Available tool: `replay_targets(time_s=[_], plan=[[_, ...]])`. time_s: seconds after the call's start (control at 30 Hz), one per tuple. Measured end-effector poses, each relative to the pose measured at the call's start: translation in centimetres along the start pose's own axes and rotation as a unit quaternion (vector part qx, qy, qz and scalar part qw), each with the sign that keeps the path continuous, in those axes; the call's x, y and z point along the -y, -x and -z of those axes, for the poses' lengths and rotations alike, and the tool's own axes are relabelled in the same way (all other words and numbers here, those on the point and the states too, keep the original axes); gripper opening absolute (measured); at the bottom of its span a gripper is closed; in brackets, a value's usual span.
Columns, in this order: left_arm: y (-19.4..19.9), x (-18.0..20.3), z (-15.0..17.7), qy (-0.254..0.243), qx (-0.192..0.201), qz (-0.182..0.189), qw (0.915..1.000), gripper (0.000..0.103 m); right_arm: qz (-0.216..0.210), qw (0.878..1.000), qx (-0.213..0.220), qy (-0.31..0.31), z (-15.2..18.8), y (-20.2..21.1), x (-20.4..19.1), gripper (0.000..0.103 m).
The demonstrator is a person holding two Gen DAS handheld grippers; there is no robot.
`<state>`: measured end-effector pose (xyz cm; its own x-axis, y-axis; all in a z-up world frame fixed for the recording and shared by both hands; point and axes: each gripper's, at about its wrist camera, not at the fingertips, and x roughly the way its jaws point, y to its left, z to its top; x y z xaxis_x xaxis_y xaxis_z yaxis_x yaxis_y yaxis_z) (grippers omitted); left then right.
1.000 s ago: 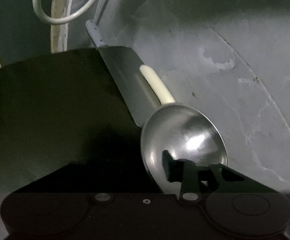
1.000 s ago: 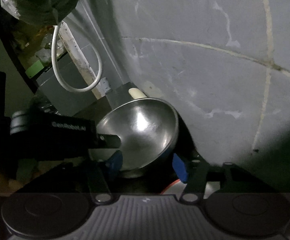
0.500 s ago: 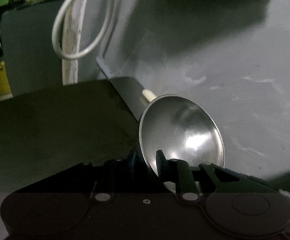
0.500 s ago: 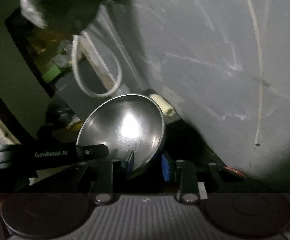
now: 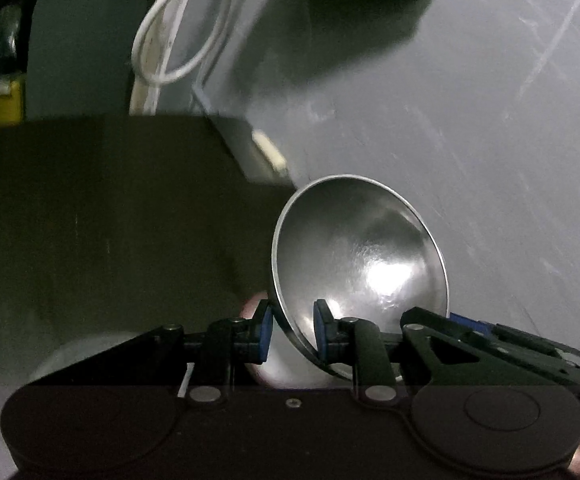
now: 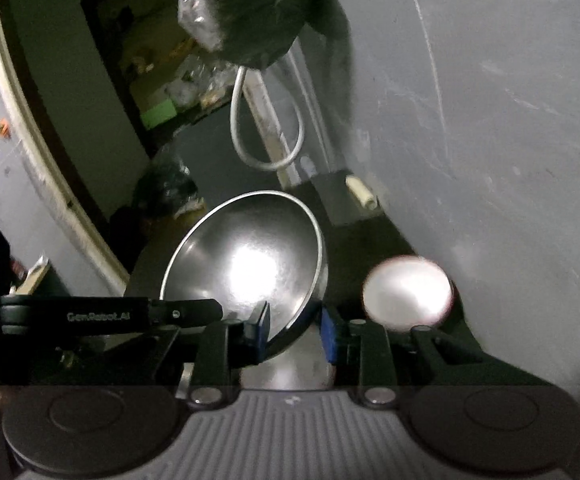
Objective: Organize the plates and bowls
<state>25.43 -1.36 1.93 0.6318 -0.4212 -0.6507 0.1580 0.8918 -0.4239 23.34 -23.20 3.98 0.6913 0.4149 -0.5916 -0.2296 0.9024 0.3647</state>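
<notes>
A shiny steel bowl [image 5: 364,264] is held tilted in the air, its rim between the blue pads of both grippers. My left gripper [image 5: 290,334] is shut on its near rim. My right gripper [image 6: 296,334] is shut on the rim from the other side, and the same bowl [image 6: 250,264] shows in the right wrist view. The left gripper's black arm [image 6: 110,316] crosses the right view at the left. A white round dish [image 6: 408,294], overexposed and blurred, lies on the dark surface to the right of the bowl.
A grey scratched wall [image 5: 470,120] stands close on the right. A white cable loop [image 6: 266,132] hangs ahead beside a pale pipe. A dark plastic bag [image 6: 246,12] hangs above. A dark counter [image 5: 90,220] spreads left. A pale tube [image 6: 362,192] lies on a grey ledge.
Both grippers have lifted the bowl and pulled back from the wall corner. The white dish has come into view in the right wrist view.
</notes>
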Motion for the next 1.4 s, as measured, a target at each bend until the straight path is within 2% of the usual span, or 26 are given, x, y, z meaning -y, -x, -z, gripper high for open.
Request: replay_targets(time_s=[0.2, 0.37, 0.47, 0.57, 0.7, 1.03, 1.27, 1.4], plan=[[2.4, 1.5, 6.4, 0.008, -0.056, 0.023, 0.9981, 0.025, 0.004, 0.998, -0.057, 0.005, 4.2, 4.7, 0.6, 0.03], [3.3, 1.6, 10.2, 0.002, -0.116, 0.045, 0.9922, 0.027, -0.008, 0.994, -0.111, 0.005, 7.0, 7.9, 1.0, 0.03], [3.7, 0.8, 11.9, 0.011, -0.155, 0.046, 0.9868, 0.027, -0.016, 0.989, -0.147, 0.01, 8.3, 8.7, 0.6, 0.03], [4.9, 0.0, 13.2, 0.012, -0.174, 0.042, 0.9837, 0.027, -0.03, 0.982, -0.186, 0.005, 9.5, 8.6, 0.1, 0.03], [6.4, -1.8, 14.7, 0.039, -0.198, 0.036, 0.9787, 0.028, -0.055, 0.973, -0.223, 0.007, 10.6, 8.2, -1.0, 0.03], [9.8, -5.0, 16.7, 0.08, -0.207, 0.018, 0.975, 0.03, -0.104, 0.951, -0.288, 0.045, 11.3, 6.4, -4.1, 0.033], [10.1, -5.7, 17.0, 0.094, -0.21, 0.011, 0.9732, 0.03, -0.107, 0.942, -0.311, 0.07, 11.4, 5.5, -5.5, 0.033], [9.9, -5.9, 16.9, 0.104, -0.206, 0.019, 0.9729, 0.033, -0.105, 0.938, -0.32, 0.076, 11.3, 5.3, -5.8, 0.033]])
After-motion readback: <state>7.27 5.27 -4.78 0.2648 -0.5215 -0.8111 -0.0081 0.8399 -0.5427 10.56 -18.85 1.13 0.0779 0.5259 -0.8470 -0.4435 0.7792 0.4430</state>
